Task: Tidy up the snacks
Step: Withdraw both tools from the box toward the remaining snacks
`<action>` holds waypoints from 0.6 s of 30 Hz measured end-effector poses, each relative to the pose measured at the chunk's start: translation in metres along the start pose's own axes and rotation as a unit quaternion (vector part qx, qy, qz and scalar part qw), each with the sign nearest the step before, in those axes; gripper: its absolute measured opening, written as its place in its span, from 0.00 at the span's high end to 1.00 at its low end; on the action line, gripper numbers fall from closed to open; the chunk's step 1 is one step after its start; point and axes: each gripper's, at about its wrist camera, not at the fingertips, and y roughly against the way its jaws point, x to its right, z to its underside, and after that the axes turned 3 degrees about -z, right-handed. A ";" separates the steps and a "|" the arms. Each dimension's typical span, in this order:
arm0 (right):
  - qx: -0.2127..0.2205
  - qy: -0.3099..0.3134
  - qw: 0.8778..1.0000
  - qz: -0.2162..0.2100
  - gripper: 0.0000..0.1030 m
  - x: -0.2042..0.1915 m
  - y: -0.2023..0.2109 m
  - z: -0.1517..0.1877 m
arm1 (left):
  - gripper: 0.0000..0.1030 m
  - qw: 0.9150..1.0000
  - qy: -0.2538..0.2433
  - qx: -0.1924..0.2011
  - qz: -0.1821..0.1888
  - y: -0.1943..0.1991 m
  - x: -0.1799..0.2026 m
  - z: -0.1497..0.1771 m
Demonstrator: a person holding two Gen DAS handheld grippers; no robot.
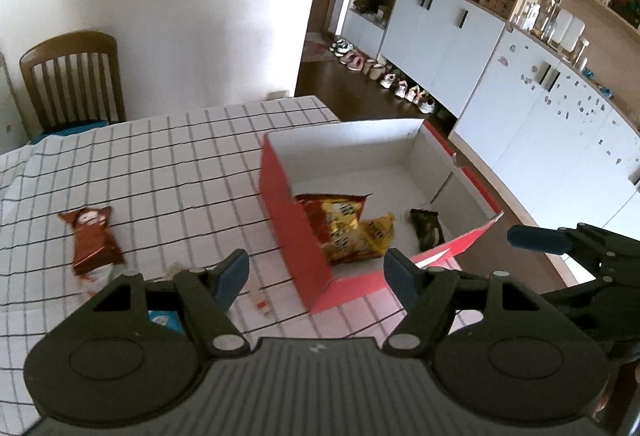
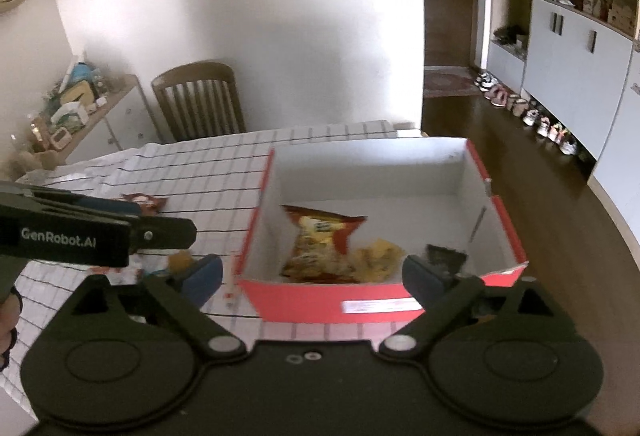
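A: Both tongs spread wide, nothing pinched: left gripper [image 1: 316, 272] and right gripper [image 2: 312, 274] hover at the near edge of the red cardboard box [image 2: 360, 302].

B: Inside, beyond the tips: crinkly orange-yellow snack bag [image 2: 320, 244], dark packet [image 2: 444, 256]. Brown foil wrapper [image 1: 94, 240] lies on the gridded tablecloth [image 1: 180, 156], left.

The red box [image 2: 376, 304] looks like matt cardboard with a white inside; the snack bags [image 2: 320, 244] in it are glossy foil. A checked cloth covers the tabletop [image 1: 160, 164]. The chair [image 1: 72, 76] is varnished wood.
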 end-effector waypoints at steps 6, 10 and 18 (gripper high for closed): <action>0.006 -0.001 1.000 -0.010 0.01 -0.035 0.002 0.004 | 0.18 1.000 0.016 0.007 -0.002 0.021 -0.038 0.017; 0.002 0.001 1.000 -0.017 0.01 -0.058 -0.002 0.008 | 0.18 1.000 0.029 0.006 -0.003 0.029 -0.064 0.027; -0.007 0.006 1.000 -0.027 0.00 -0.098 -0.015 0.014 | 0.01 0.999 0.039 0.025 -0.017 0.045 -0.112 0.046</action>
